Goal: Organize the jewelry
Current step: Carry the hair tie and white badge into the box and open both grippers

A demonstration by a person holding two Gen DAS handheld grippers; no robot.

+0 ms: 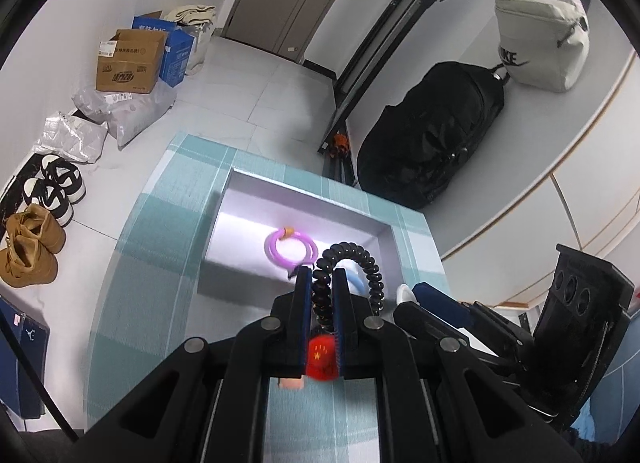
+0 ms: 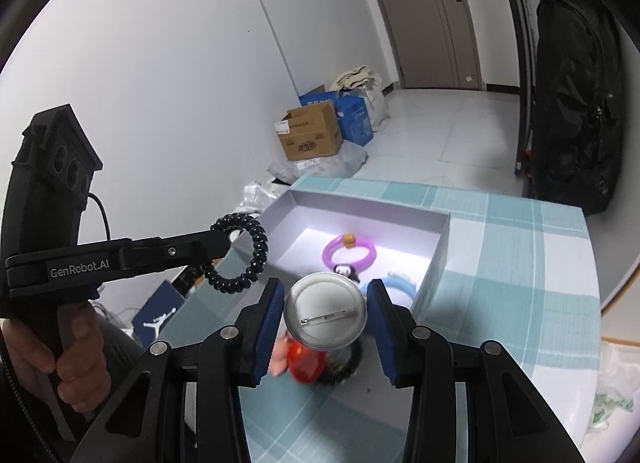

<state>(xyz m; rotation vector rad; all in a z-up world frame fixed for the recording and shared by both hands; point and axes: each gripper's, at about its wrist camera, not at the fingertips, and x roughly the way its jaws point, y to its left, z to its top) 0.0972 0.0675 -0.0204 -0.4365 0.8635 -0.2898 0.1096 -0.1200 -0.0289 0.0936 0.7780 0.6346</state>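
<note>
My left gripper (image 1: 323, 275) is shut on a black spiral hair tie (image 1: 366, 263) and holds it in the air near the front edge of a white open box (image 1: 240, 199). It also shows in the right wrist view (image 2: 224, 237) with the tie (image 2: 256, 259). My right gripper (image 2: 326, 295) is shut on a round silver pin badge (image 2: 326, 313), back side up. In the box lie a purple ring bracelet (image 2: 348, 253) and a light blue one (image 2: 402, 283). A red charm (image 2: 306, 363) and a black tie (image 2: 344, 369) lie on the table under the badge.
The table has a teal checked cloth (image 2: 520, 263). Cardboard boxes (image 2: 310, 135) and bags stand on the floor by the wall. Shoes (image 1: 32, 247) sit at the left. A black backpack (image 1: 432, 135) leans behind the table.
</note>
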